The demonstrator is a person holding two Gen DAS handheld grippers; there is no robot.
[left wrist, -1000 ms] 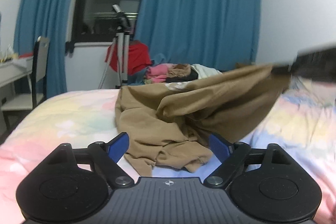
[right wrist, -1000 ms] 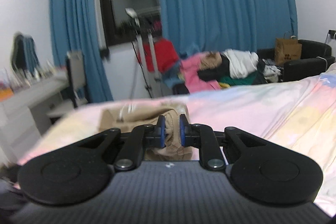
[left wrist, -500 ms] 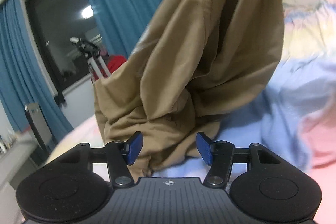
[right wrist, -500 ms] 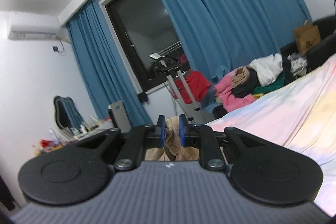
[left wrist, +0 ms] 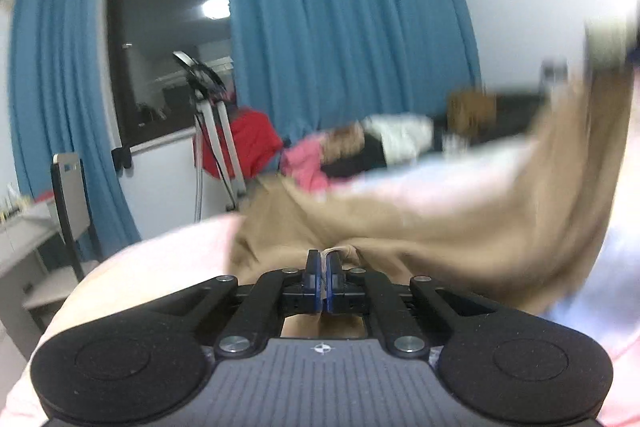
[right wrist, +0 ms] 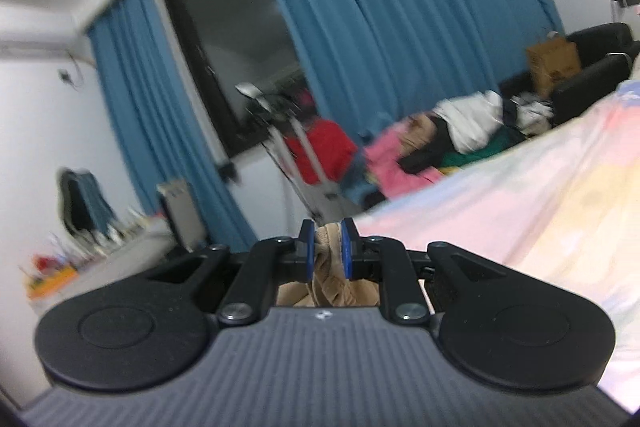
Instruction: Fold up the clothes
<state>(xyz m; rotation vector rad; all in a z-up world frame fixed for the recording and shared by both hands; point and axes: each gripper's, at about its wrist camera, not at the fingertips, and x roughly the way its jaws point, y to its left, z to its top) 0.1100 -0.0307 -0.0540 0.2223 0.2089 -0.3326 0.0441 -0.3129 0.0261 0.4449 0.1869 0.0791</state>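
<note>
**Two grippers, one tan garment stretched between them**

Both of our grippers pinch the same tan garment (left wrist: 440,223). Our left gripper (left wrist: 322,281) sits low over the bed (left wrist: 160,259), level and pointing toward the window (left wrist: 168,39), its blue pads nearly touching with a thin edge of fabric caught between them. From that pinch the cloth rises in a long blurred sweep to the upper right of the left wrist view, where it runs out of frame.

Our right gripper (right wrist: 327,251) tilts upward and rolls a little, so the room leans in its view. Its pads stand narrowly apart, clamped on a thicker bunch of the tan garment (right wrist: 326,279), which hangs down behind the fingers.

Ahead of the right gripper the pastel bedsheet (right wrist: 520,219) lies bare and broad, reaching to the far edge of the mattress. Beyond that edge we see a heap of clothes (right wrist: 440,143), a tripod (right wrist: 288,155) with a red garment (right wrist: 324,147) behind it, and blue curtains (right wrist: 400,27). A chair (left wrist: 70,195) and desk (left wrist: 20,239) stand left of the bed.
</note>
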